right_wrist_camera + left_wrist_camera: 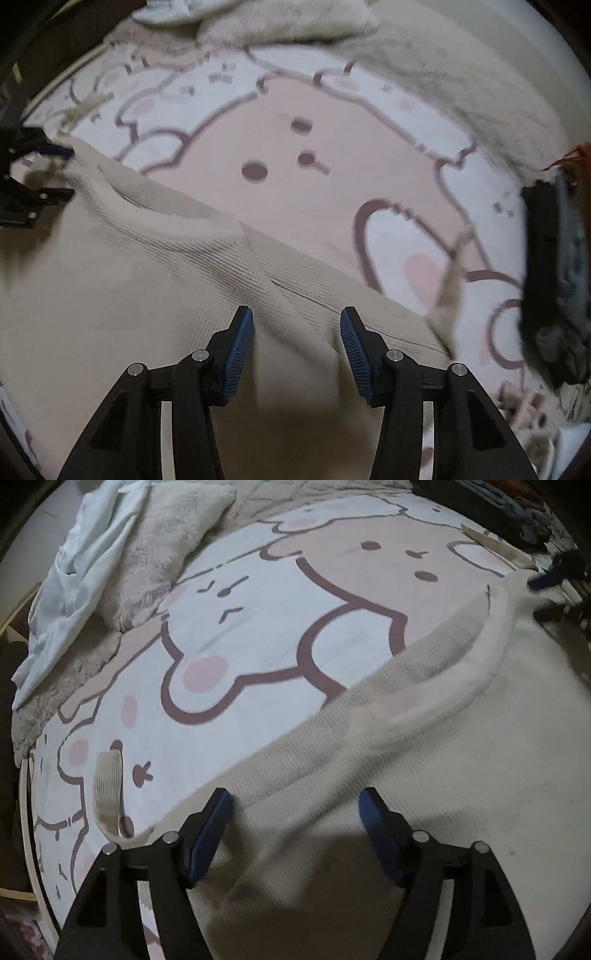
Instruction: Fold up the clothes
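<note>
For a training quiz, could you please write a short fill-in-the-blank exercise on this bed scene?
1. The cream knit garment lies on a cartoon-print ___.
2. Both the left claw and right claw have ___ pads.
3. The left claw's jaws stand ___, with nothing gripped.
4. A light blue cloth lies beside a fluffy ___.

Missing words: bedsheet; blue; open; pillow
</note>
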{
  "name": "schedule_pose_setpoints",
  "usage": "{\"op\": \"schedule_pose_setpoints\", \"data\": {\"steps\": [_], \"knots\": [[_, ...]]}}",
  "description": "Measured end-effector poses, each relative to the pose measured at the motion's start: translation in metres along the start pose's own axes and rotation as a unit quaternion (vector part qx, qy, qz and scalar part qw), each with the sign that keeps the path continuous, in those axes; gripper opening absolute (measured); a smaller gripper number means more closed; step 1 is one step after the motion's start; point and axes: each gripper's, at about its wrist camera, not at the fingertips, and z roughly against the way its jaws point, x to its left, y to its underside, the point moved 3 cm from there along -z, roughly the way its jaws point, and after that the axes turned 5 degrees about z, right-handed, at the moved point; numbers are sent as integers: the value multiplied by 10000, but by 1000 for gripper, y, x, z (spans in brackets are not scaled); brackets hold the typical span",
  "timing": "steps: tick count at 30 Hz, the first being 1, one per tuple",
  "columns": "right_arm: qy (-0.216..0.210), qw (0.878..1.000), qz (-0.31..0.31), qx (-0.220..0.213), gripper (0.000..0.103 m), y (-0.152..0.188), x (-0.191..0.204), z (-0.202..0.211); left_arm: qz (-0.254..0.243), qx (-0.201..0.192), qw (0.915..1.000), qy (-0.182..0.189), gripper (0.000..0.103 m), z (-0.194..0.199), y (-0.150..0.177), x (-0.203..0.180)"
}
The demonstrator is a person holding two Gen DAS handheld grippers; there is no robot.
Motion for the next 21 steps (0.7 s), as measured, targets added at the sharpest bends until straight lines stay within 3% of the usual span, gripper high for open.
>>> {"op": "schedule_pose_setpoints", "data": {"steps": [1,2,4,5,7,11,13,16,18,19,20,21], "knots": [[-45,9999,22,120,50,1,2,-9,88,27,9999,83,66,-1,0,2],[-143,9997,42,167,39,4,4,-15,139,49,9996,261,40,1,1,1],[-302,9995,0,74,21,6,7,-12,236,91,9977,631,6,6,4,-2],[-248,9997,-16,39,7,8,7,-9,74,-2,9984,557,5,11,5,-8],[-58,9999,-66,-69,6,12,7,2,-192,-245,9985,450,5,23,7,-17],[149,9987,-294,-400,6,15,-5,30,-69,-699,9966,433,5,41,-7,-11],[272,9984,-355,-359,6,15,-14,30,46,-700,9968,391,5,38,-17,-10],[264,9986,-438,-120,6,14,-17,7,113,-375,9990,214,16,19,-21,-8],[520,9976,-452,6,24,15,-17,-2,307,-184,9993,91,37,14,-19,-2],[678,9965,-490,-21,58,16,-18,-1,496,-240,9984,124,53,22,-16,6],[776,9949,-604,-205,81,18,-23,10,643,-348,9972,154,58,32,-14,13],[843,9928,-745,-411,82,20,-27,22,779,-451,9959,133,58,45,-8,23]]}}
